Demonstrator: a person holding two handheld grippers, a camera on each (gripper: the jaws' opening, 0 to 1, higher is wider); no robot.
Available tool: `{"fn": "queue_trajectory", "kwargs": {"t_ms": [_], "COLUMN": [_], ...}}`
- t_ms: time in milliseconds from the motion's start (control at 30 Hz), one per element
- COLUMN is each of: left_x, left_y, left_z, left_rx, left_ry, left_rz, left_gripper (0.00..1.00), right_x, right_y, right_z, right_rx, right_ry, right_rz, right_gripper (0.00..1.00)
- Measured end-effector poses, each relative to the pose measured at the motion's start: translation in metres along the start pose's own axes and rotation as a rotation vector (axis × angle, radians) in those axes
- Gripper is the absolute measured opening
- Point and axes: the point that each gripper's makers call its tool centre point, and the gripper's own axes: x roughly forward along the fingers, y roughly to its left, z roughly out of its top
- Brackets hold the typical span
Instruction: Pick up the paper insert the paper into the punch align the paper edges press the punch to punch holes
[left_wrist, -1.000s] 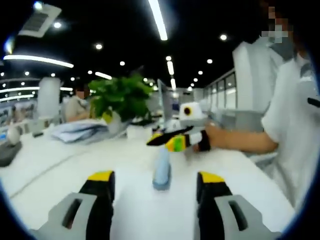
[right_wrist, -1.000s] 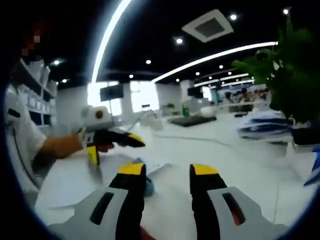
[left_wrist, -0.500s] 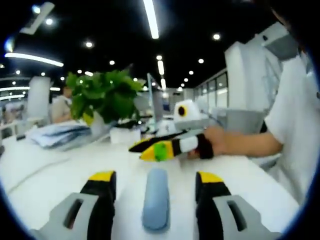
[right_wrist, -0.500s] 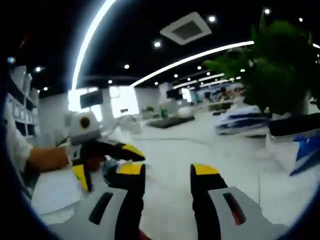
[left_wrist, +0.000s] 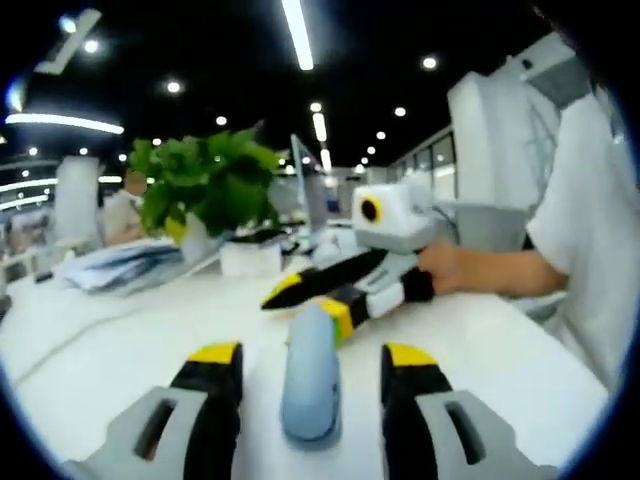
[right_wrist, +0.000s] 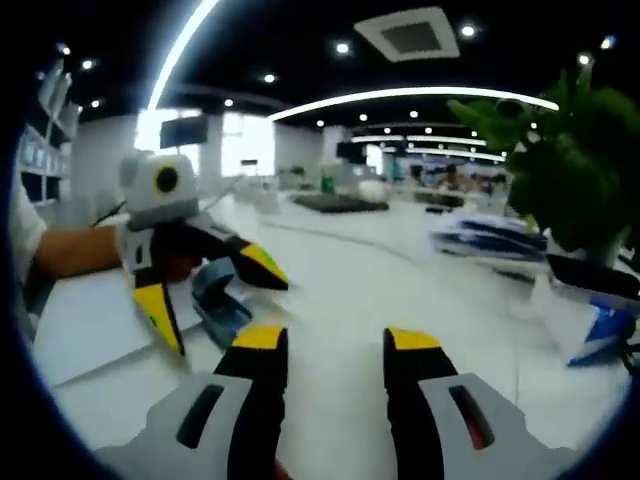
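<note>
In the left gripper view, far left, a stack of papers (left_wrist: 125, 265) lies on the white desk (left_wrist: 90, 340), with a potted plant (left_wrist: 205, 190) just right of it. Nearer, the left gripper (left_wrist: 311, 362) has its jaws spread and holds nothing. The punch (left_wrist: 310, 375), a grey-blue body, lies straight ahead of it on the line between the jaws, its long axis running away from the camera, near end close to the fingertips. I cannot tell whether the jaws touch it. Just beyond its far end, coming in from the right, the right gripper (left_wrist: 315, 295) is also parted and empty, with one yellow-tipped jaw reaching over the punch's far end.

In the right gripper view, left to right: a white sheet, the paper (right_wrist: 85, 325), lies flat on the desk (right_wrist: 340, 300) at near left, beneath the left gripper (right_wrist: 215, 300), whose jaws gape wide. The punch (right_wrist: 222, 305) sits between those jaws, and it looks open-mouthed towards the camera. The right gripper (right_wrist: 328, 350) itself rises at bottom centre, jaws apart with nothing between them. The punch lies forward and to its left. Far right are the plant (right_wrist: 560, 175) and papers (right_wrist: 490, 235).

Judging from this, the paper is not yet in the punch. The left gripper is nearer both. The next move turns on bringing a sheet edge to the punch's mouth.

No brand, label or writing can be read; the views are too blurred.
</note>
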Motion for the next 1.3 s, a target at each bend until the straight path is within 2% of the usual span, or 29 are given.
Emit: {"fn": "queue_trajectory", "kwargs": {"t_ms": [67, 300, 467, 667, 1100, 1167, 1300], "left_x": [0.001, 0.003, 0.004, 0.004, 0.004, 0.004, 0.004], "left_y": [0.001, -0.001, -0.001, 0.003, 0.005, 0.006, 0.005], "left_z": [-0.004, -0.004, -0.005, -0.005, -0.007, -0.007, -0.007], "left_rx": [0.024, 0.022, 0.023, -0.008, 0.002, 0.002, 0.002], "left_ry": [0.021, 0.019, 0.026, 0.02, 0.029, 0.03, 0.03], "left_rz": [0.005, -0.001, 0.003, 0.015, 0.013, 0.014, 0.013], "left_gripper": [0.47, 0.47, 0.46, 0.29, 0.29, 0.29, 0.29], "right_x": [0.001, 0.003, 0.003, 0.003, 0.002, -0.001, -0.009], "right_y": [0.003, 0.011, 0.01, 0.007, 0.002, 0.0, 0.01], "right_z": [-0.001, -0.002, -0.002, -0.004, -0.003, 0.002, 0.032], "right_rx": [-0.008, -0.061, -0.047, -0.04, -0.04, -0.035, 0.033], "right_ry": [0.006, 0.016, 0.015, 0.018, 0.017, -0.002, -0.117], "right_rz": [0.008, 0.034, 0.044, 0.044, 0.05, 0.048, 0.082], "right_gripper": [0.41, 0.41, 0.41, 0.41, 0.41, 0.42, 0.41]}}
